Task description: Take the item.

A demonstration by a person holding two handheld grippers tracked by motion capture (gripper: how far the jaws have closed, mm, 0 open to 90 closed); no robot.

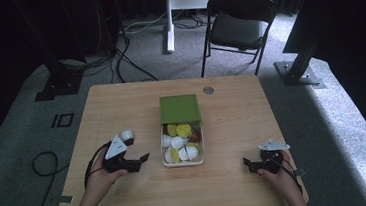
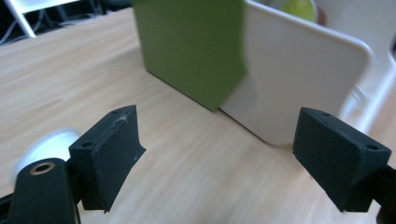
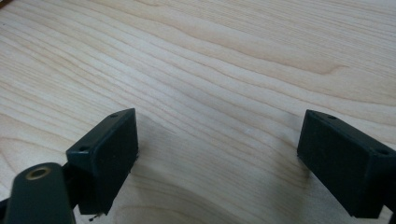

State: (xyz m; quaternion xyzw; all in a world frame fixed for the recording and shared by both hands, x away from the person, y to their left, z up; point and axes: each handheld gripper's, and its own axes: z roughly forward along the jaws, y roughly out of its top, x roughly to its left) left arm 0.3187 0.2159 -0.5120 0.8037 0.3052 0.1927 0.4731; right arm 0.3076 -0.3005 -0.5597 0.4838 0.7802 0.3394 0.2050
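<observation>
A clear-walled box (image 1: pixel 164 155) stands in the middle of the table and holds several yellow-green and white pieces (image 1: pixel 180 142). Its green lid (image 1: pixel 179 108) lies over the far end. My left gripper (image 1: pixel 144 159) sits left of the box, jaws pointing at it, a short gap away. In the left gripper view the left gripper (image 2: pixel 215 140) is open with bare wood between its jaws, and the green lid (image 2: pixel 191 46) and the box's pale wall (image 2: pixel 299 79) lie just ahead. My right gripper (image 1: pixel 247 161) rests near the front right, and in its own view the right gripper (image 3: pixel 217 140) is open over bare wood.
The wooden table (image 1: pixel 121 103) has a small round metal insert (image 1: pixel 208 89) near its far edge. A black folding chair (image 1: pixel 238 25) and a white stand (image 1: pixel 168 19) are behind the table. Cables (image 1: pixel 43 163) trail over the carpet at the left.
</observation>
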